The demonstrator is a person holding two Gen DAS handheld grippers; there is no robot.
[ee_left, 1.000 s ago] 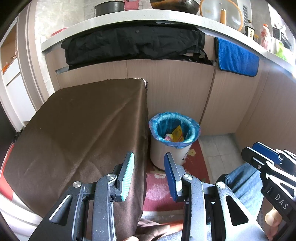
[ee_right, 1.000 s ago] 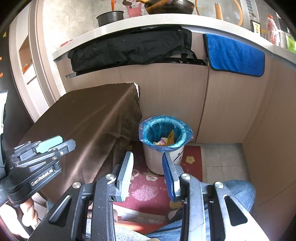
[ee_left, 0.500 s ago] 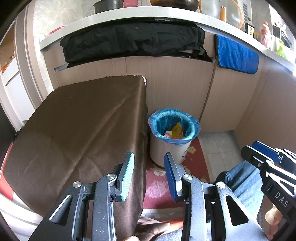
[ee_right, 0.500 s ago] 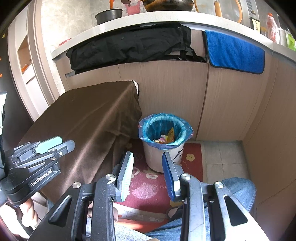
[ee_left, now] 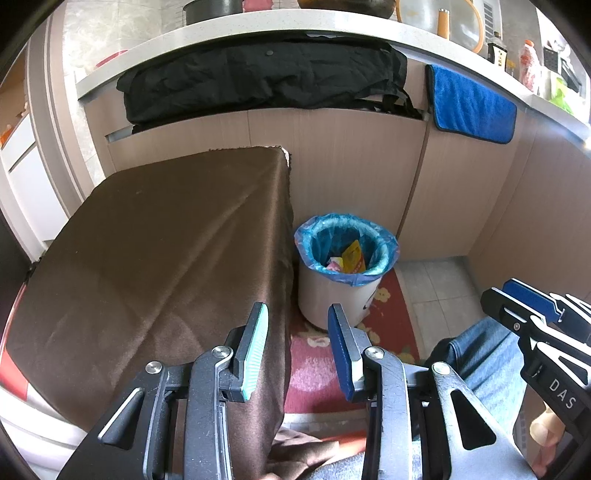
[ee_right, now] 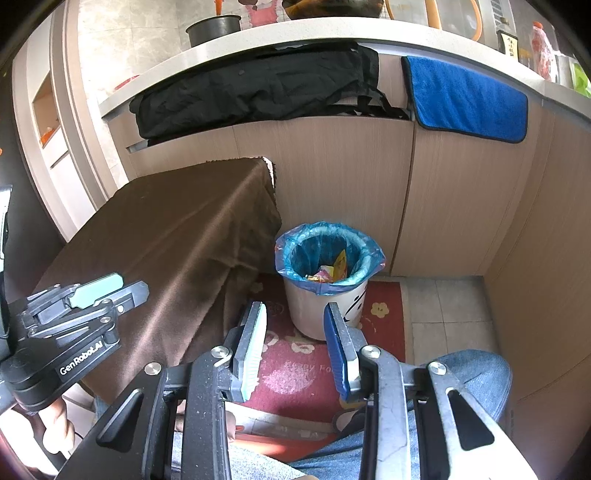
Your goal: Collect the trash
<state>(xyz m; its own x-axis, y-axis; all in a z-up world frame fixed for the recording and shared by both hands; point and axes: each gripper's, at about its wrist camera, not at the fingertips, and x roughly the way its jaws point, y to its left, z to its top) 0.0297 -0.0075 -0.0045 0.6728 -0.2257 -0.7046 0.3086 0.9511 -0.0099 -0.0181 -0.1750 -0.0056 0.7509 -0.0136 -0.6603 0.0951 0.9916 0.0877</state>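
Fingers of left gripper (ee_left: 297, 341) standing apart, gripping nothing | right gripper (ee_right: 294, 341) likewise gaping empty | trash bin (ee_left: 345, 280) sitting beside brown-draped table (ee_left: 147, 258)

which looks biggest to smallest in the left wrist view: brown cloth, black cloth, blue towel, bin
1. brown cloth, by far the largest, though it is also nearest the camera
2. black cloth
3. blue towel and bin look about alike; not ranked

Home kitchen; countertop (ee_left: 332, 27), pot (ee_right: 212, 27), wood cabinets (ee_right: 332, 177)
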